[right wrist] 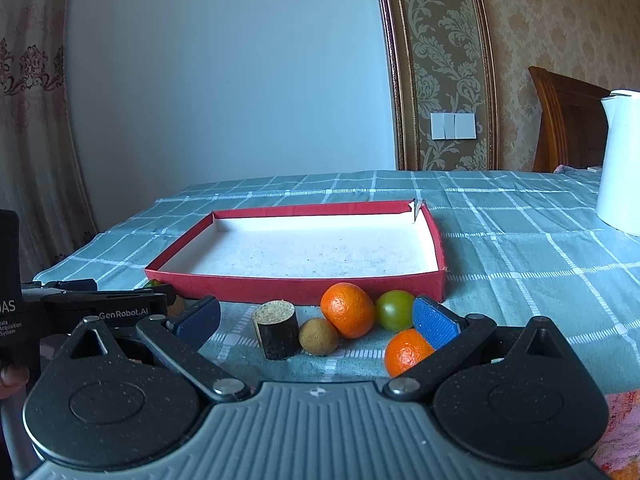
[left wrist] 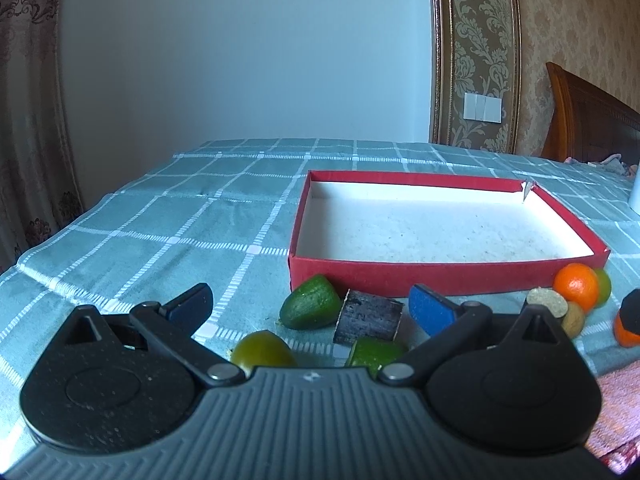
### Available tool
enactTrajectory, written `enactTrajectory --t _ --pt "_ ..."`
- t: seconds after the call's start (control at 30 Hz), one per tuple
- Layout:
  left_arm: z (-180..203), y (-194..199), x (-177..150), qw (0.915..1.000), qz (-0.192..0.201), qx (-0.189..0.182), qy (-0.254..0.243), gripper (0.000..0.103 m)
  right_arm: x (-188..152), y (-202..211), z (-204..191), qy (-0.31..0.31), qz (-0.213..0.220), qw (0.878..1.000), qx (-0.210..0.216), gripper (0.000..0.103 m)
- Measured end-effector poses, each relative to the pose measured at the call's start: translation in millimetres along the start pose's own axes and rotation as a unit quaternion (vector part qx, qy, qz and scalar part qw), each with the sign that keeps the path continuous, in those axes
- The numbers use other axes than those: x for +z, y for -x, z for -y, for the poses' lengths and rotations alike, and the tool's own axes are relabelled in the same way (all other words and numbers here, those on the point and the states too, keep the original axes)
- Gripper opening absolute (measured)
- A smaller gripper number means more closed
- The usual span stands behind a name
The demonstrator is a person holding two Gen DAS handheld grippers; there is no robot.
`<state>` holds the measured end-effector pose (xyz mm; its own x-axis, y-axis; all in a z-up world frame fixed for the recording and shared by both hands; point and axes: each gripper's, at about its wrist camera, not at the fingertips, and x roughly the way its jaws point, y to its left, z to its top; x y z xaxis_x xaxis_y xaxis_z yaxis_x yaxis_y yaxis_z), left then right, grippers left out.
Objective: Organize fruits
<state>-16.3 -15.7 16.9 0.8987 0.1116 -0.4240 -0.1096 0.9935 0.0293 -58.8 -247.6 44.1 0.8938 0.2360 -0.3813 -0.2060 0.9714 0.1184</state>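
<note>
Both the left claw and right claw gape apart over round, dimpled oranges beside a shallow red cardboard box.

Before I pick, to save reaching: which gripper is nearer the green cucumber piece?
Left. The left gripper brackets the cucumber piece; the right gripper sits further right, by the oranges.

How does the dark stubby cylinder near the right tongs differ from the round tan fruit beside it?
The cylinder is dark-sided with a flat pale top; the tan fruit is round and evenly tan. The cylinder stands taller; the tan fruit sits lower. Both rest on the checked cloth outside the red box.
</note>
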Motion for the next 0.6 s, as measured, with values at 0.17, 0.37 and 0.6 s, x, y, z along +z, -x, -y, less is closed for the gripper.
enactTrajectory --t 0.17,0.37,0.6 --pt "-0.6 1.7 -0.1 1.0 0.004 0.003 0.002 0.103 -2.5 2.4 2.0 0.0 -0.001 1.0 -0.003 0.103" --pt "-1.2 3.0 -0.3 1.0 0.007 0.003 0.002 0.103 -4.3 6.3 5.0 0.004 0.0 1.0 -0.008 0.103" --pt "0.2 3.3 0.1 1.0 0.006 0.003 -0.002 0.103 -6.8 8.6 5.4 0.007 -0.001 1.0 -0.009 0.103"
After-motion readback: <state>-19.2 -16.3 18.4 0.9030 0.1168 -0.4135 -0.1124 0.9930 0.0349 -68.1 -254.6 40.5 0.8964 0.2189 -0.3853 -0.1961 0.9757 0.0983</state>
